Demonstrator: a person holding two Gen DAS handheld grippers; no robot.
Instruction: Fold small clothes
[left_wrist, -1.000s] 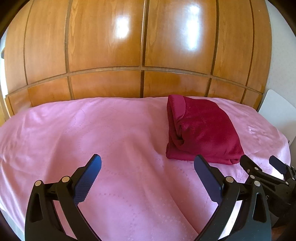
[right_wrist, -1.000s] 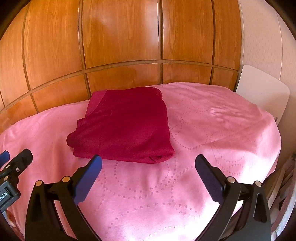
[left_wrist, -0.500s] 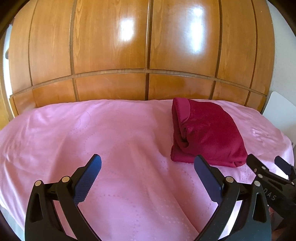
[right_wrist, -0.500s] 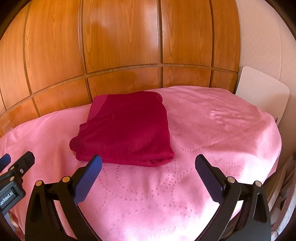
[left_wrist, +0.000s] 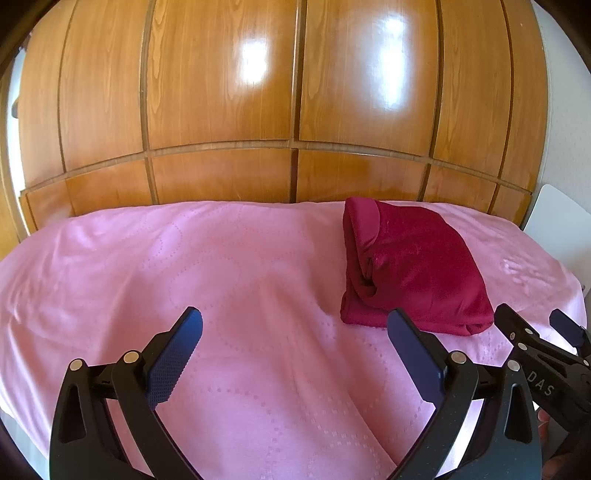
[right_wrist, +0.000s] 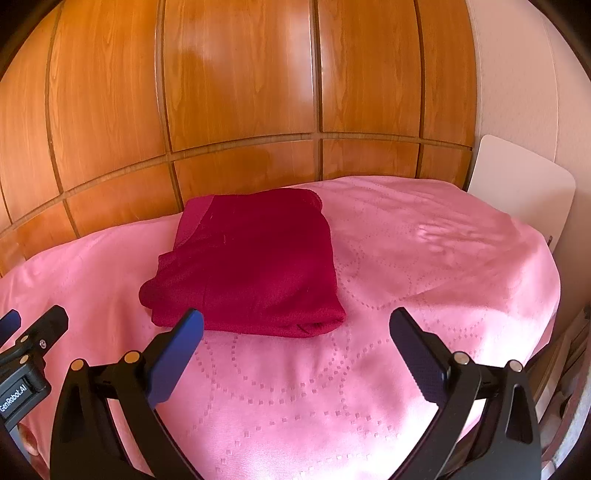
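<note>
Pink bedspread with a dotted pattern (right_wrist: 424, 280) on a bed, glossy wooden panel wall (left_wrist: 295, 92) behind it. Both the left gripper (left_wrist: 295, 347) and right gripper (right_wrist: 295, 347) hover over the bed, jaws spread wide, holding nothing. The folded dark red fleece garment (right_wrist: 255, 266) lies just beyond the right one, near the wall.

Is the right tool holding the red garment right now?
No, the right tool is open and empty, short of the folded red garment.

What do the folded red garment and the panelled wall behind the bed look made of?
Folded red garment: apparently a soft knit or fleece, matte with a fine nap. Panelled wall: wood or wood veneer, glossy lacquer finish, shown by visible grain and bright window reflections.
</note>
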